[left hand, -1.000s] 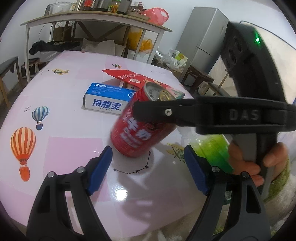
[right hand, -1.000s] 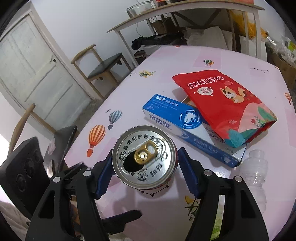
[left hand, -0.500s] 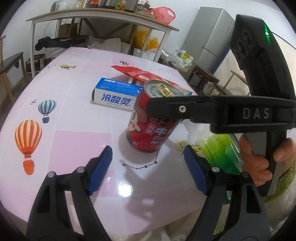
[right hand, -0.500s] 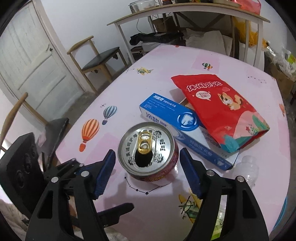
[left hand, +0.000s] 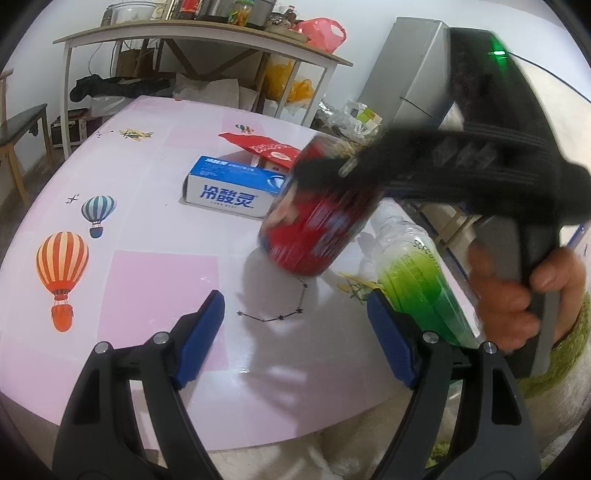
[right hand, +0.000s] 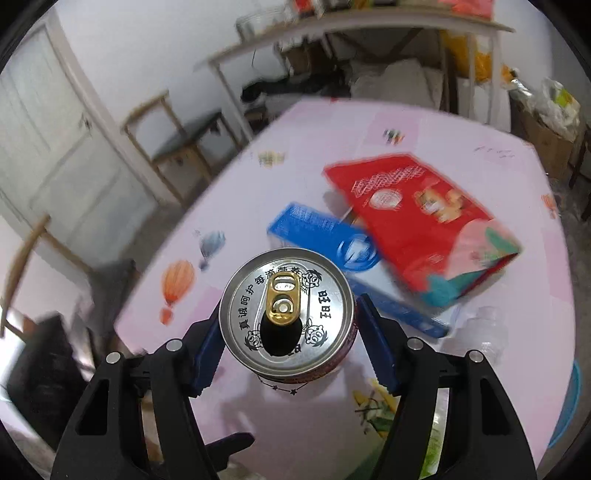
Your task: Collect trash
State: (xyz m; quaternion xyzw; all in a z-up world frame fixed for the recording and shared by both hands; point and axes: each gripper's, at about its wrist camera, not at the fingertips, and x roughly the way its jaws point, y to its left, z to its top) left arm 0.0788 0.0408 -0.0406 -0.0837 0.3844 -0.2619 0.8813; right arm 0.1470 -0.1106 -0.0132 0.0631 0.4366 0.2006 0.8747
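My right gripper (right hand: 288,328) is shut on a red drink can (right hand: 286,314) with an opened silver top, held tilted just above the pink table (right hand: 509,184). In the left wrist view the can (left hand: 314,229) is blurred, gripped by the right gripper (left hand: 332,166) from the right. My left gripper (left hand: 295,328) is open and empty, low over the table's near edge, in front of the can. A blue box (left hand: 229,188), a red snack bag (right hand: 421,214) and a green-tinted plastic bottle (left hand: 417,280) lie on the table.
The table (left hand: 155,280) has balloon prints. A shelf table (left hand: 199,33) with jars stands behind it, a grey fridge (left hand: 410,77) at the back right, chairs (right hand: 177,147) and a door (right hand: 44,140) at the left.
The right gripper has closed on the can, lifted it off the table and tilted it. The left gripper has stayed open in place.
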